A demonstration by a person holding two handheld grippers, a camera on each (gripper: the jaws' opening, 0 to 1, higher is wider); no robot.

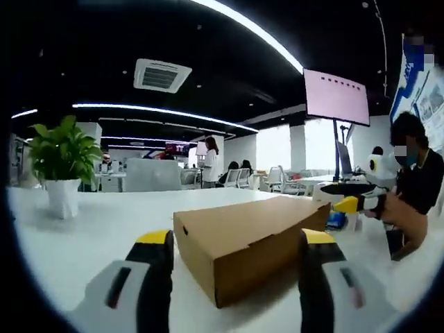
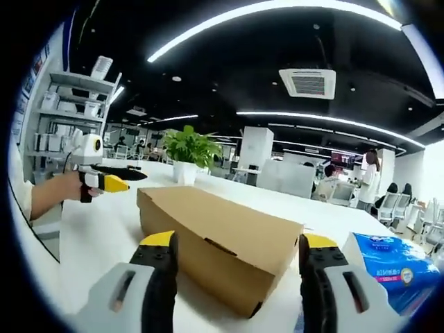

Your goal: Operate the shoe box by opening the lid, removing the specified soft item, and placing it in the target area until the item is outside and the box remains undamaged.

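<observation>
Left gripper (image 1: 237,239) and right gripper (image 2: 237,243) both have jaws spread wide w/ nothing between, yellow-tipped black fingers in grey shells, each aimed at one plain brown cardboard shoe box (image 2: 218,239), rectangular, matte, lid shut, lying on a smooth white table (image 2: 97,236). One potted plant (image 1: 62,166) in a white ribbed pot stands farther back, and one blue-white soft tissue pack (image 2: 395,267) lies just beside the box.

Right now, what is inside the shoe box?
Cannot be seen: the brown shoe box sits on the white table with its lid closed and flat, covering the inside. Nothing lies on top of it.
</observation>
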